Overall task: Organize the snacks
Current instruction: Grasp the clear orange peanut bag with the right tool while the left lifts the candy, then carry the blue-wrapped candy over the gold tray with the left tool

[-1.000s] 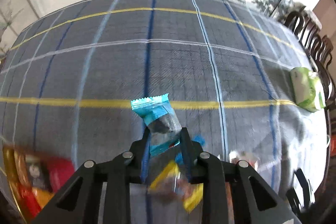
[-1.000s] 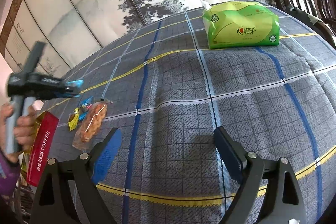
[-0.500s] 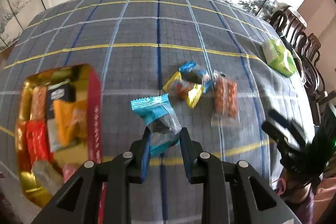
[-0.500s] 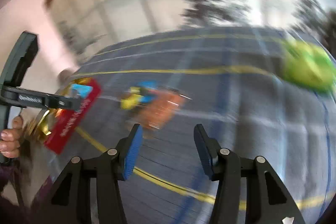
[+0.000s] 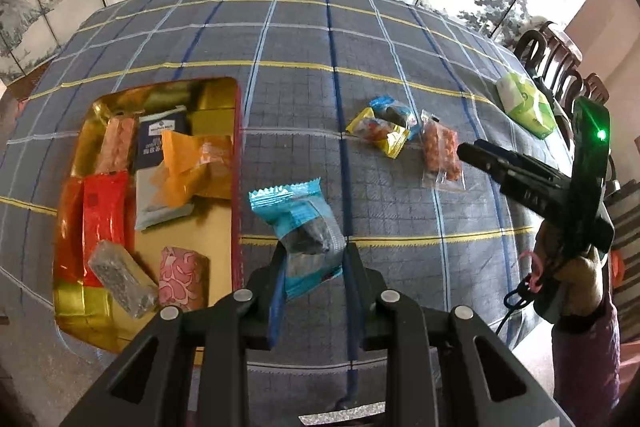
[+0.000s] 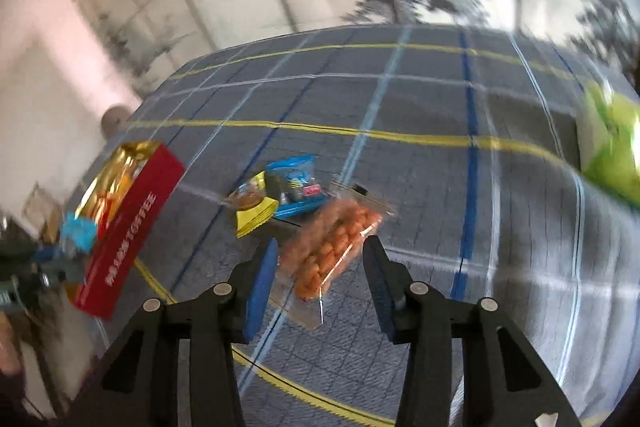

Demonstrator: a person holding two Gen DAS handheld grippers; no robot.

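My left gripper (image 5: 314,259) is shut on a light blue snack packet (image 5: 300,223) and holds it above the cloth, just right of the red and gold snack box (image 5: 236,163), which holds several wrapped snacks. On the cloth lie a yellow packet (image 5: 378,133), a blue packet (image 5: 394,111) and a clear bag of orange nuts (image 5: 440,151). My right gripper (image 6: 320,255) is open, its fingers either side of the nut bag (image 6: 332,243), above it. The right gripper also shows in the left wrist view (image 5: 480,155).
A green tissue pack (image 5: 526,105) lies at the table's far right edge, near dark wooden chairs (image 5: 560,67). The plaid tablecloth (image 5: 300,39) covers the table. A painted screen stands behind.
My left gripper has lifted and drawn back with the blue packet, bringing the snack box into view. My right gripper has swung left, narrowed and come over the nut bag.
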